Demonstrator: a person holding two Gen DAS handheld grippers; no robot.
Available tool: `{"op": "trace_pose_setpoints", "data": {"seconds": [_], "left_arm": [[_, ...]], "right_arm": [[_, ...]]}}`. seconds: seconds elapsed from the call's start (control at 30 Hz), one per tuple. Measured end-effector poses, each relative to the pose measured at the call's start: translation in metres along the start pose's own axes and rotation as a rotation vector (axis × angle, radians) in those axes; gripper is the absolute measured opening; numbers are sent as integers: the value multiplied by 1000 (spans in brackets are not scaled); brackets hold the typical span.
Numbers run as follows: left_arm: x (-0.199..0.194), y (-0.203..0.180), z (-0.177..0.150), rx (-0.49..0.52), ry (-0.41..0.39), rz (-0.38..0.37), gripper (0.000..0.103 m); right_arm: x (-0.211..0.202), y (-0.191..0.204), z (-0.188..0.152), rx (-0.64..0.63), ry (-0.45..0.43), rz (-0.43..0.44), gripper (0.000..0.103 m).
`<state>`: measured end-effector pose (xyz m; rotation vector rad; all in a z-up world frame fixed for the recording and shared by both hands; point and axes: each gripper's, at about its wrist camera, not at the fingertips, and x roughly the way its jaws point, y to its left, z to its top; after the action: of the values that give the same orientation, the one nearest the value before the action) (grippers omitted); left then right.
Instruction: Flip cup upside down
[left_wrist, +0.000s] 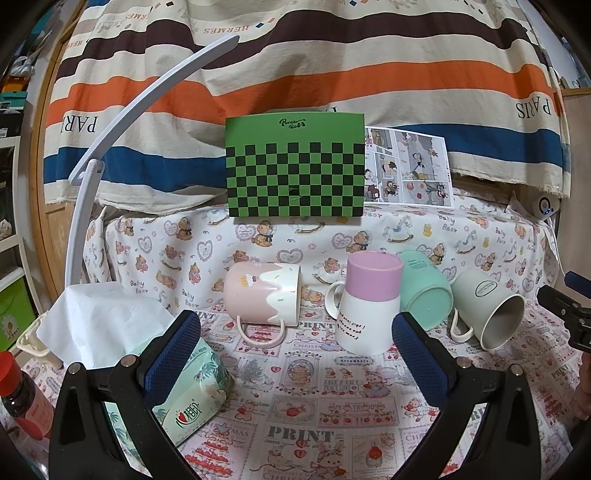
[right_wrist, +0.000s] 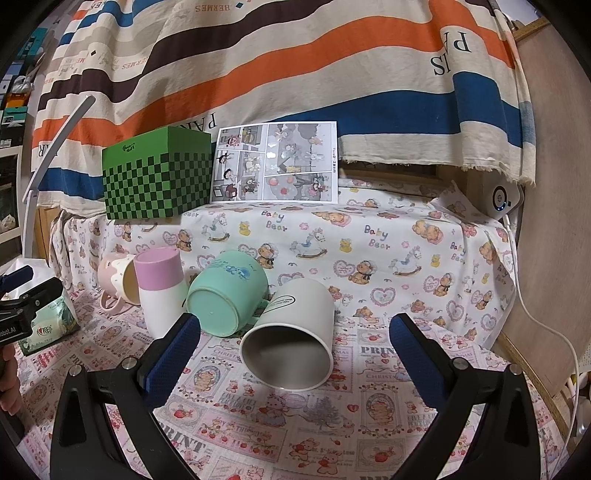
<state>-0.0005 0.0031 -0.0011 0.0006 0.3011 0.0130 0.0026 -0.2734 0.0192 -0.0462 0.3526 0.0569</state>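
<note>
Several cups sit on the patterned cloth. A pink cup (left_wrist: 260, 295) lies on its side. A pink-and-white cup (left_wrist: 369, 306) stands upside down. A mint cup (left_wrist: 424, 291) lies on its side with its base toward me. A grey-white cup (left_wrist: 487, 310) lies on its side, mouth toward me. My left gripper (left_wrist: 295, 354) is open and empty, in front of the pink-and-white cup. My right gripper (right_wrist: 295, 350) is open around the near end of the grey-white cup (right_wrist: 295, 339), not touching. The mint cup (right_wrist: 225, 295) lies left of it.
A tissue pack (left_wrist: 188, 398) with a white tissue lies by my left finger. A red-capped bottle (left_wrist: 22, 398) is at far left. A green checkered box (left_wrist: 295, 166) and a comic sheet (left_wrist: 410, 166) stand on the raised ledge behind. A white lamp arm (left_wrist: 122, 122) curves at left.
</note>
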Motion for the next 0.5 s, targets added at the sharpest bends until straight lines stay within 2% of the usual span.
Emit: {"op": "trace_pose_setpoints", "data": {"seconds": [0.5], "left_arm": [[0,0,0,1,0,-1,103]], "right_arm": [[0,0,0,1,2,0,103]]}}
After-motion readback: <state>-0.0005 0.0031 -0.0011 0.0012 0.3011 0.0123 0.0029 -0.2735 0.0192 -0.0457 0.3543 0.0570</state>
